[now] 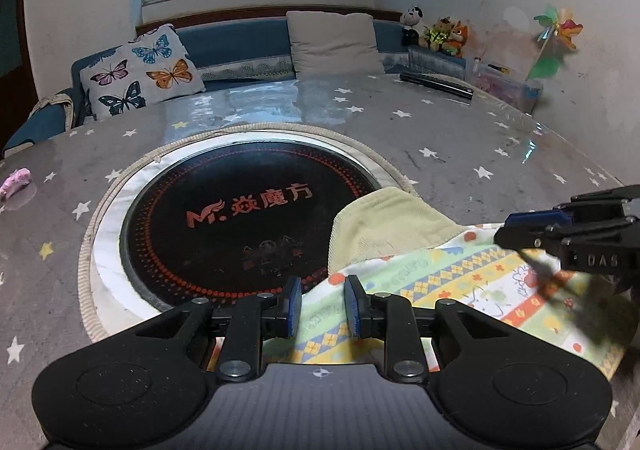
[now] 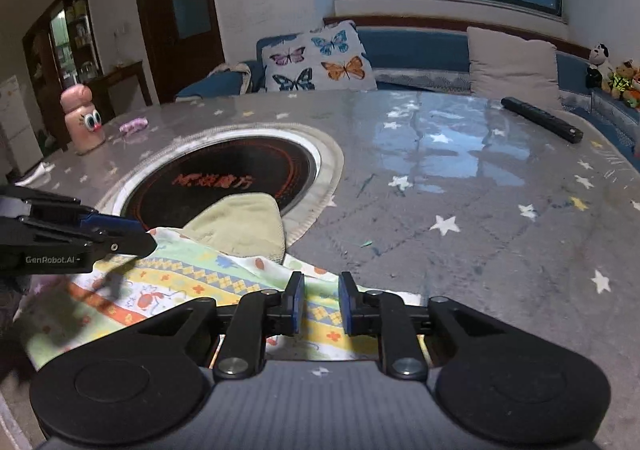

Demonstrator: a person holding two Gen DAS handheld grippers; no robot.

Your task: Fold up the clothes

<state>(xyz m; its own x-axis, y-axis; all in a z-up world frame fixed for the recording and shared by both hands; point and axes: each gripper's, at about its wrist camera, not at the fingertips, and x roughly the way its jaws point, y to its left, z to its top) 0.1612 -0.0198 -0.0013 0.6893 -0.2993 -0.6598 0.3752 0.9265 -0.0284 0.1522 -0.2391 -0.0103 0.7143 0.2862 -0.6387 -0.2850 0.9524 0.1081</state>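
Note:
A child's garment (image 1: pixel 460 278) with a bright yellow, green and orange print lies flat on the star-patterned table (image 1: pixel 460 154). Its pale yellow lining (image 1: pixel 392 226) is turned up at the far edge and overlaps the hotplate rim. My left gripper (image 1: pixel 323 302) hovers at the garment's left edge, its blue pads a narrow gap apart with cloth showing below them. My right gripper (image 2: pixel 321 304) sits at the garment's (image 2: pixel 192 282) right edge, pads likewise apart over the cloth. Each gripper shows in the other's view: the right gripper (image 1: pixel 508 230) and the left gripper (image 2: pixel 144 236), both low over the garment.
A round black hotplate (image 1: pixel 240 218) is set into the table's middle. A black remote (image 2: pixel 540 118) lies far right, a pink figurine (image 2: pixel 82 118) and a small pink object (image 2: pixel 134 126) far left. A plastic box with a pinwheel (image 1: pixel 508 86) stands at the back. A sofa with cushions lies beyond.

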